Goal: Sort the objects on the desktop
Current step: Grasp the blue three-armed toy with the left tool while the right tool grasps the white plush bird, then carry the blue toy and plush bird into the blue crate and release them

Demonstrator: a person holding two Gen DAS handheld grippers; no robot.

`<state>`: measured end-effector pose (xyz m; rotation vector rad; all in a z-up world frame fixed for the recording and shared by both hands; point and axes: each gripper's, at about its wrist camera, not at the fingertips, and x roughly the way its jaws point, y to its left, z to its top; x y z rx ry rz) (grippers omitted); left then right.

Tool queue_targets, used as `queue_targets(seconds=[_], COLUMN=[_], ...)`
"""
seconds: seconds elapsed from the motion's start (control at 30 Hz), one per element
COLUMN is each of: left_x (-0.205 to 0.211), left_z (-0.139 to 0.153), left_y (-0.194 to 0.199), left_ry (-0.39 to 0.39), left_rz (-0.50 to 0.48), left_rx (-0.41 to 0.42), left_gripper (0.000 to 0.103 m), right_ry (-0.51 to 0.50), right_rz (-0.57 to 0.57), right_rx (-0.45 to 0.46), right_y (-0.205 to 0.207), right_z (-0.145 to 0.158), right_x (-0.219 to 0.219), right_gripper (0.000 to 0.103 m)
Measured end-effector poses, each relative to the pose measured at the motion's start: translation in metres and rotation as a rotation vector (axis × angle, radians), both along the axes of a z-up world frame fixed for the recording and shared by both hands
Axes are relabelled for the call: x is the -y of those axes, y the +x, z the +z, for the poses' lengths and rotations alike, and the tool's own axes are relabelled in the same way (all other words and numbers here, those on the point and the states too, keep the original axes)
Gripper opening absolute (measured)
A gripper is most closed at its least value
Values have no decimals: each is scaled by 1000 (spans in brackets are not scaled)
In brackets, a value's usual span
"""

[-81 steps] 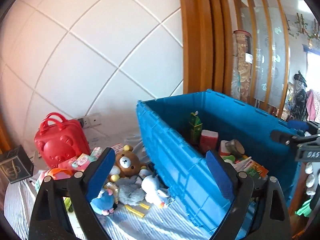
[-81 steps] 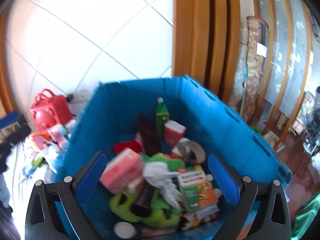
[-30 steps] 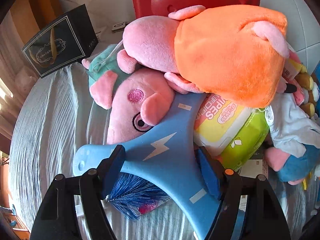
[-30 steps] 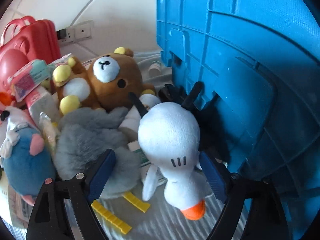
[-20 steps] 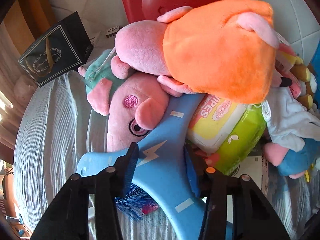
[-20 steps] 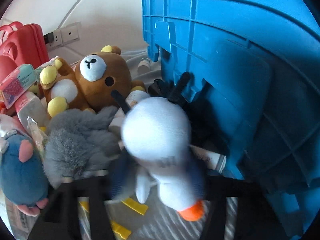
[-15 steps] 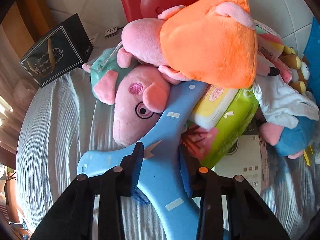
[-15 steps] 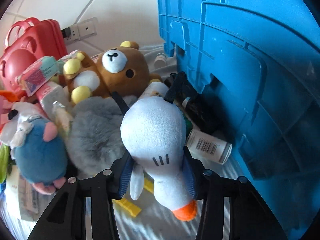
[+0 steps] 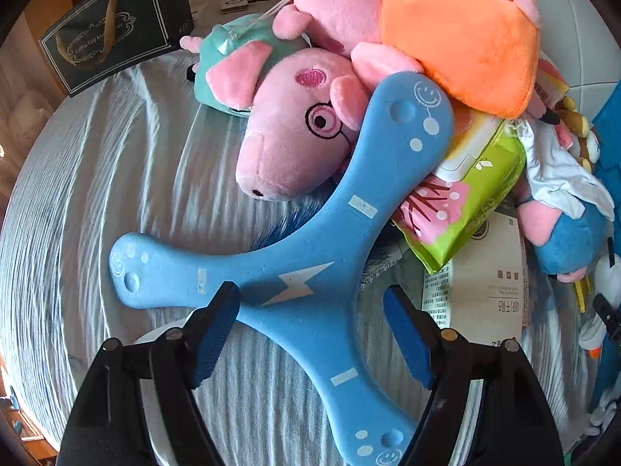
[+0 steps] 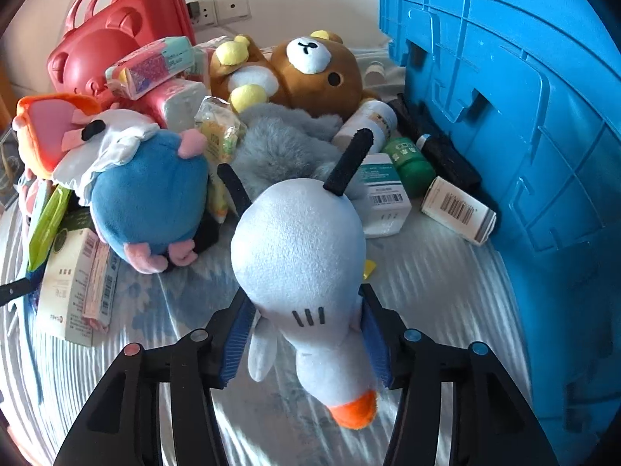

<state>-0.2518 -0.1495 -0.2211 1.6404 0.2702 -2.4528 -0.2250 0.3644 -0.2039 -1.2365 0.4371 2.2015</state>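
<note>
Now the right gripper [image 10: 306, 330], jaws easing apart, clasps a white duck plush [image 10: 299, 256]; the left gripper [image 9: 310, 334], opening, straddles a blue boomerang [image 9: 295, 272] on striped cloth [image 9: 97, 178]; blue crate [image 10: 524, 116] at three o'clock.

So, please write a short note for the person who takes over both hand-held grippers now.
Left hand-held gripper: jaws opening, astride the blue foam boomerang, pads not pressing it.
Right hand-held gripper: pads press the white duck plush, though its jaws are easing open.
Blue crate stands right of the pile.
Left on the cloth: pig plush, bear plush, blue mouse plush, boxes, bottles.
Next, probably: duck into the crate.
</note>
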Motion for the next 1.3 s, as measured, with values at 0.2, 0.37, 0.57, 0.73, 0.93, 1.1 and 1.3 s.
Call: queue_targets(seconds=[0.2,0.37,0.57,0.73,0.93,1.1,1.3], left_x=[-8,0,1,-5,0,-4,6], left_z=[-3,-7,-21,-23,-8,32,87], left_y=[-1,22,6,-10,5,31,55], left_ry=[-75,52,52,0,1,-54,-112], left_rz=[23,105,128,112,121,100,92], left_rx=[61,87,69,76,41,-39,-161], left_gripper=[77,79,79,79,47,44,44], right_ry=[-23,-2,-29,-41,-34,-36,-3], right_rz=[-15,-16,2,20,50,79,116], right_rx=[-3,-21,-14,-3,25,13,-71], right_y=[0,0,-9,0,-2,1,16], right_z=[0,10,7,5,-8,1,47], right_x=[-9,-14,-14,-8,-4,4,20], right_gripper=[78,79,79,94,82,45,45])
